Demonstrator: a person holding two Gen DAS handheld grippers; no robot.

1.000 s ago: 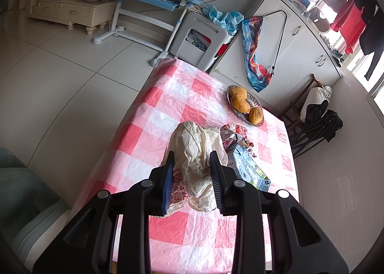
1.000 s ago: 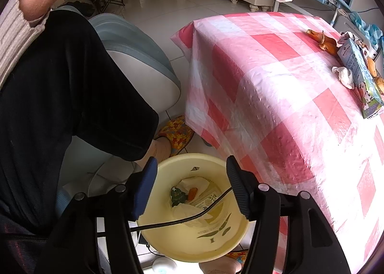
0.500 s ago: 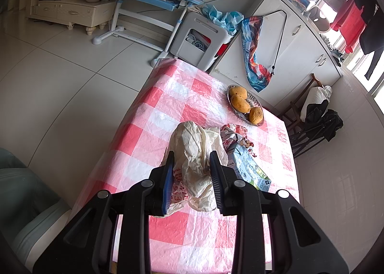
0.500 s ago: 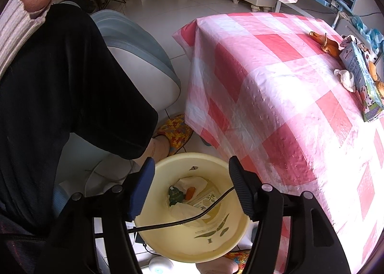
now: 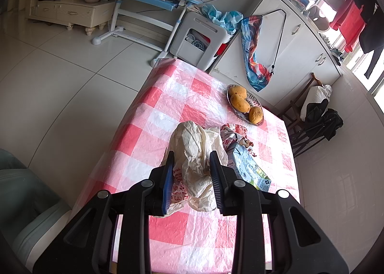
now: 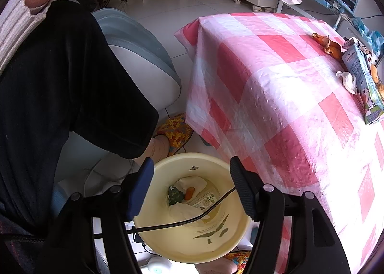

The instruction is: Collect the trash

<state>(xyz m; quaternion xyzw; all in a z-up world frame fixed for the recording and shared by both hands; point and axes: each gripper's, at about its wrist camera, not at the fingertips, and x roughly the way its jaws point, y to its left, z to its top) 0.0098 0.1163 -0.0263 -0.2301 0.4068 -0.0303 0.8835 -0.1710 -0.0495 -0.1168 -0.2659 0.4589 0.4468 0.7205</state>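
The left tool (image 5: 190,173) is clamped on a crumpled cream plastic bag with red print (image 5: 194,154), held above the desk covered in a pink-and-white checked cloth (image 5: 168,106), beside a blue-and-white milk carton (image 5: 249,168). The right tool (image 6: 192,185) hangs over a pale yellow plastic bin (image 6: 168,238) on the floor, its jaws apart and empty after just widening. Paper scraps and a small orange piece (image 6: 189,193) lie in the bin.

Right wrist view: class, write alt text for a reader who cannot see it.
An open right gripper, nothing between its jaws, hangs over a yellow bin on the floor that holds trash. Right of it stands a table under a pink checked cloth, with a milk carton.
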